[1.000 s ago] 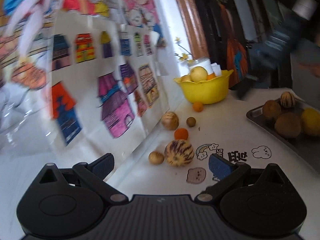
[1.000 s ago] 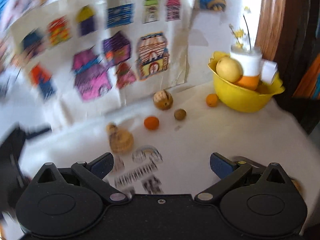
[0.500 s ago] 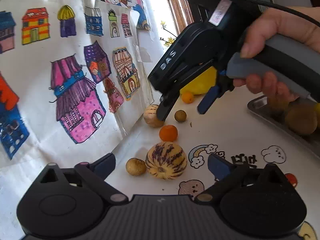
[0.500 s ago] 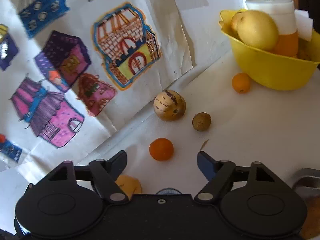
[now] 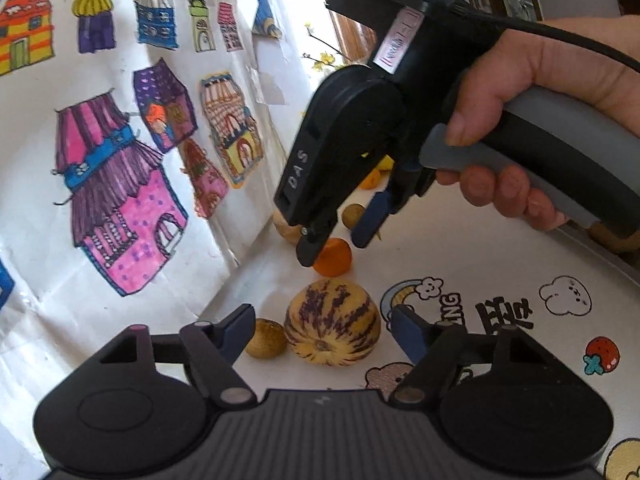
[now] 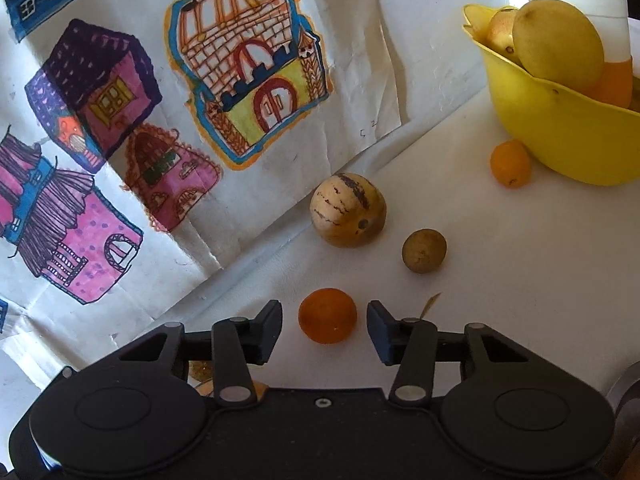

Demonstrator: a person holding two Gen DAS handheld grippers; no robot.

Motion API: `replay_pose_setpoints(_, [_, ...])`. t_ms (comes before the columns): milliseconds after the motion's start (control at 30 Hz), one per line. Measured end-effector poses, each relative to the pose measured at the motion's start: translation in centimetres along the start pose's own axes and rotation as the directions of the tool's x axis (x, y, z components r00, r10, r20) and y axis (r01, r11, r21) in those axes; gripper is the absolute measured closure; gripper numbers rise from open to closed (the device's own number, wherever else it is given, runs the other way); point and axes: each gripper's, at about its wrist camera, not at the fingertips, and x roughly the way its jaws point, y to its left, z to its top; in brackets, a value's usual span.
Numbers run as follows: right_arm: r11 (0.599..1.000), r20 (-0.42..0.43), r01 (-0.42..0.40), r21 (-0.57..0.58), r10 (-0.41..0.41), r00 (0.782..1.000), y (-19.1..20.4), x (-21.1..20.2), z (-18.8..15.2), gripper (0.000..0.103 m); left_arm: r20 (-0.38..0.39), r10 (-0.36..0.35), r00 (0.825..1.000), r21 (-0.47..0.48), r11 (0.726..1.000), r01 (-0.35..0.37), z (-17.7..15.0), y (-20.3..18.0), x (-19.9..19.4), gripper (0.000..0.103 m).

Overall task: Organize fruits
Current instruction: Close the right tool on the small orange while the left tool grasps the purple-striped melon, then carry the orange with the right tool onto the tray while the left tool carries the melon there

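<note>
On white table (image 6: pixel 520 280) by drawing-covered wall (image 6: pixel 120 100): right gripper (image 6: pixel 324 326) closing, astride orange (image 6: pixel 327 315); left gripper (image 5: pixel 322 330) apart.

A home, likely a child's corner: hand-coloured drawings of houses (image 6: pixel 248 76) cover the wall along the table's back edge, cartoon stickers (image 5: pixel 564 296) dot the white table (image 6: pixel 520 280), and a yellow bowl (image 6: pixel 568 136) of fruit stands near its far corner.
</note>
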Motion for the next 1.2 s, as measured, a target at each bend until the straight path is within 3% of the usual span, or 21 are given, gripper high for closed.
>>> replay_pose_setpoints(167, [1.000, -0.010, 0.006, -0.008, -0.006, 1.000, 0.5, 1.0, 0.3, 0.057, -0.006, -0.010, 1.000, 0.007, 1.000, 0.010, 0.2, -0.2, 0.2, 0.038])
replay_pose_setpoints(467, [1.000, -0.016, 0.031, 0.004, -0.031, 0.999, 1.0, 1.7, 0.2, 0.063, -0.053, -0.019, 0.998, 0.008, 1.000, 0.019, 0.4, -0.7, 1.1, 0.041])
replay_pose_setpoints(800, [0.999, -0.013, 0.020, 0.033, -0.020, 1.000, -0.7, -0.5, -0.4, 0.068, -0.071, 0.025, 0.997, 0.005, 1.000, -0.025, 0.6, -1.1, 1.1, 0.046])
replay_pose_setpoints(1033, [1.000, 0.015, 0.003, 0.016, -0.003, 1.000, -1.4, -3.3, -1.8, 0.068, -0.091, -0.017, 0.996, -0.101, 0.995, 0.008, 0.6, -0.7, 0.1, 0.047])
replay_pose_setpoints(1200, [0.999, 0.070, -0.030, -0.029, 0.032, 0.997, -0.8, -6.4, -3.2, 0.068, -0.084, -0.002, 0.996, -0.161, 0.987, -0.011, 0.4, -0.6, -1.1, 0.047])
